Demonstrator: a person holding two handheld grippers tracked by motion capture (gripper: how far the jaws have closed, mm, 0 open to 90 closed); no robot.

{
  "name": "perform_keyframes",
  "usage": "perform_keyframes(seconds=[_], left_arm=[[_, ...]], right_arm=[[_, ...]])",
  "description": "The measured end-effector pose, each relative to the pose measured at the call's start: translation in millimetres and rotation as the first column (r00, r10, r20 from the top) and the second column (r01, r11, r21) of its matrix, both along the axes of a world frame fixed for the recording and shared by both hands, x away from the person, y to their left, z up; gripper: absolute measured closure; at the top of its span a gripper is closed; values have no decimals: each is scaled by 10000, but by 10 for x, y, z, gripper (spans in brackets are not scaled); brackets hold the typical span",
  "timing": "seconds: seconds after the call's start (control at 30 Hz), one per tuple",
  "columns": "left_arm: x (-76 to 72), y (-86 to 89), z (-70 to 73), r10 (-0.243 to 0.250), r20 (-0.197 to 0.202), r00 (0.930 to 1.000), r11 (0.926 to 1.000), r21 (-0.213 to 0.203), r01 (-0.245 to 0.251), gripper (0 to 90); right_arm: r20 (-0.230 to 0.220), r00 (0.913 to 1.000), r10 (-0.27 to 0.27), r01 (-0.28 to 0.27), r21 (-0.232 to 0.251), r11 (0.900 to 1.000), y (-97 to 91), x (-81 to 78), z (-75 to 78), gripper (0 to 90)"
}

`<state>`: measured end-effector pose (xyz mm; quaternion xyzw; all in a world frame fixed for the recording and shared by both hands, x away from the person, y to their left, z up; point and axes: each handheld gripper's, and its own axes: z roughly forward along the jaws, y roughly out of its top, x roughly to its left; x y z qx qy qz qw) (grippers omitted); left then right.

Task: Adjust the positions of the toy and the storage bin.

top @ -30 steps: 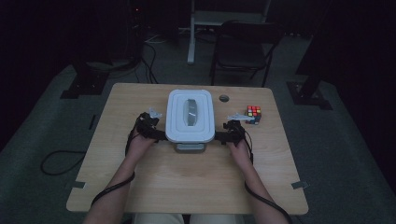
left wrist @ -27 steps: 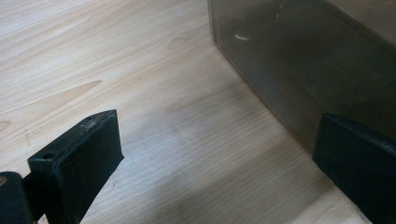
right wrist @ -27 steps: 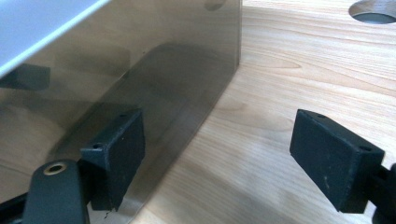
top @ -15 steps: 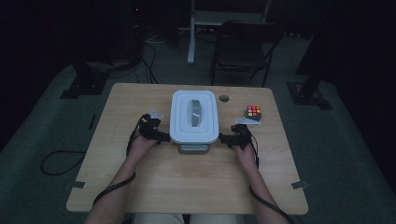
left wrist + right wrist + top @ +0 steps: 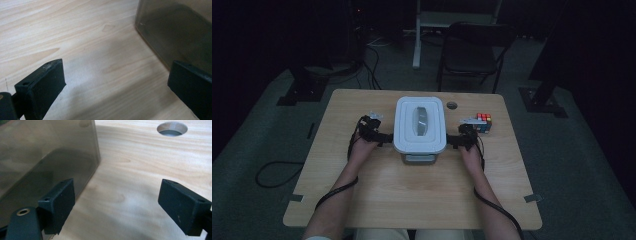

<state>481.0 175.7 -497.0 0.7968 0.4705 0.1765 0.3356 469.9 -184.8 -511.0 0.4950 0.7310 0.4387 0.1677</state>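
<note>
Both pairs of jaws are spread wide, with nothing gripped between them. The right gripper [image 5: 458,141] has just been opening, and bare wood is seen between its pads in the right gripper view; the left gripper [image 5: 382,137] is likewise released, its pads standing apart over the table [image 5: 422,200].

The container [image 5: 420,125], a white-lidded box with smoky translucent walls, is set on the table near its middle, between the two grippers and just beside each of them. In the left gripper view its wall [image 5: 175,32] is seen close to one jaw; in the right gripper view its wall [image 5: 45,157] lies behind the other.

A risk is judged to remain here. Since the jaws stand so close to the walls, the box could be nudged or dragged sideways if either hand were drawn away at a slant. The colourful cube puzzle [image 5: 483,121], lying just behind the right gripper, could be knocked by that gripper's body or cable if the hand were swung back carelessly.

By count, one container with one lid is seen, one cube puzzle, one round hole in the tabletop [image 5: 452,105], two grippers, and one chair [image 5: 472,55] behind the table.
</note>
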Motion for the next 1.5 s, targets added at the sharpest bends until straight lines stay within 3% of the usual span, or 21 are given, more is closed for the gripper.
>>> perform_keyframes(seconds=[0.2,0.27,0.37,0.47,0.6,0.93,1.13,1.5], left_arm=[[53,-39,44,-125,187,9997,9994,-323,131,19],[64,-58,56,-114,189,9998,9993,-366,121,19],[78,-100,57,-259,240,9994,9993,-250,265,19],[77,-122,52,-86,270,9996,9999,-147,90,19],[50,-141,66,-54,285,9996,10000,14,54,20],[-88,-210,93,-237,276,9993,9994,261,230,20],[-195,-228,100,-340,249,9991,9989,342,332,20],[-421,-265,116,-370,249,9990,9980,531,356,21]], right_arm=[[191,9998,-38,39,-40,10000,96,142,54,149],[170,9998,-97,94,155,9998,94,167,71,150],[264,9997,-4,-11,576,9983,68,180,79,149],[33,9998,185,-187,807,9966,48,183,70,151],[-102,9992,397,-387,902,9952,35,165,53,162],[-183,9981,588,-571,843,9948,4,46,61,176],[-139,9975,693,-682,644,9956,-20,-97,78,179],[-226,9962,836,-816,774,9937,-60,-361,59,179]])
